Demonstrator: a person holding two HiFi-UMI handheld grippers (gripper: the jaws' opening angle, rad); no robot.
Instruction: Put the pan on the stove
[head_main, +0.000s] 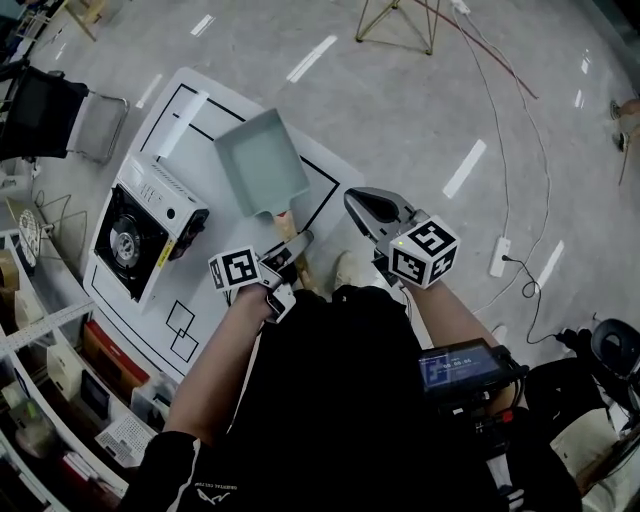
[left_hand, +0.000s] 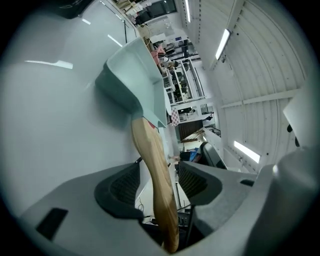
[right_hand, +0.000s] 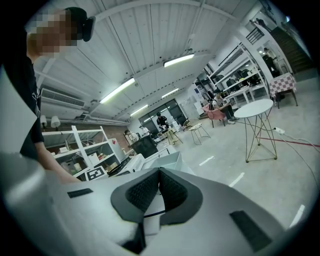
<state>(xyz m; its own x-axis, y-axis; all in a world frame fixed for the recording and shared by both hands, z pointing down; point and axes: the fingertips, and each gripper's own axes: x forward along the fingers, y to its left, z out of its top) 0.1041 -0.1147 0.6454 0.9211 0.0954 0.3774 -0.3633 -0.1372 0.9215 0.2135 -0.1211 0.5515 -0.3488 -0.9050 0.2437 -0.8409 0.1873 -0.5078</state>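
Note:
The pale teal square pan (head_main: 262, 160) lies on the white table (head_main: 200, 300) with its wooden handle (head_main: 283, 222) pointing toward me. My left gripper (head_main: 295, 243) is at the handle's end. In the left gripper view the handle (left_hand: 152, 155) runs between the jaws of the left gripper (left_hand: 159, 182), with a gap on each side, so the jaws stand open around it. The portable gas stove (head_main: 150, 235) sits to the pan's left. My right gripper (head_main: 362, 203) hovers right of the handle, its pads closed together on nothing (right_hand: 159, 172).
Black outlined rectangles are marked on the table top (head_main: 182, 330). Shelving (head_main: 40, 400) runs along the left, and a black chair (head_main: 45, 110) stands at the far left. A power strip (head_main: 500, 255) and cables lie on the floor to the right. A wire-legged table (head_main: 400, 20) stands beyond.

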